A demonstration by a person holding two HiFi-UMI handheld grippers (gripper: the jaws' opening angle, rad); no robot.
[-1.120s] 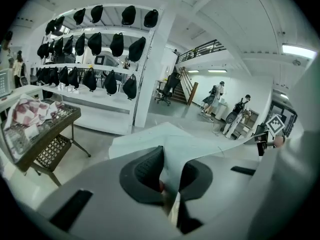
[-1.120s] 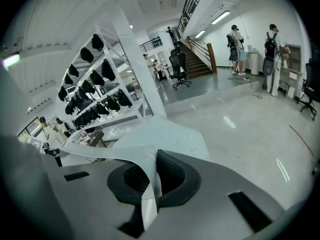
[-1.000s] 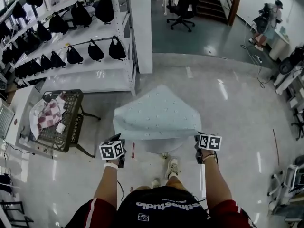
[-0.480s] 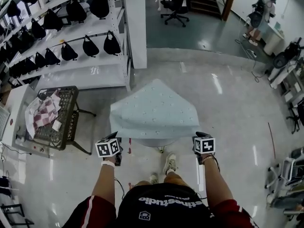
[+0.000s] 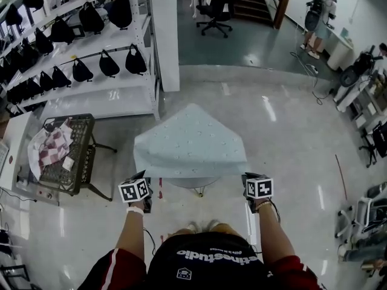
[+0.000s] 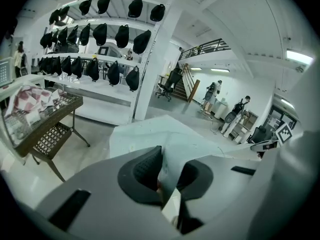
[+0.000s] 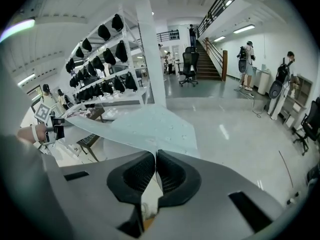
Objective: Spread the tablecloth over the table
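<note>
- The tablecloth (image 5: 190, 144), pale blue with a small scattered print, is shown draped over the table (image 5: 195, 183) directly in front of the person. Its near edge is stretched in a straight line between the two grippers. Its far part narrows to a point directed toward the white pillar (image 5: 164, 35).
- Only a pale rim of the table is seen below the near edge of the cloth. The top appears to be round, though most of it is covered.
- The left gripper (image 5: 144, 181) is held at the near left corner of the cloth. In the left gripper view a fold of the cloth is pinched between the dark pads. The jaws have just been opened a little further, yet the fold is gripped between them.
- The right gripper (image 5: 250, 181) is held at the near right corner. In the right gripper view its pads are pressed together on the thin edge of the cloth, and the sheet runs away from them toward the other gripper.
- Both grippers are kept at about the same level, well apart, with the cloth taut between them.
- To the left a wire trolley (image 5: 81, 162) carrying a checked cloth (image 5: 51, 147) stands on the glossy floor (image 5: 290, 144). Behind it is a shelving rack (image 5: 115, 95) hung with black bags (image 5: 109, 65).
- An office chair (image 5: 214, 11) and a standing person (image 5: 315, 20) are seen in the background.
</note>
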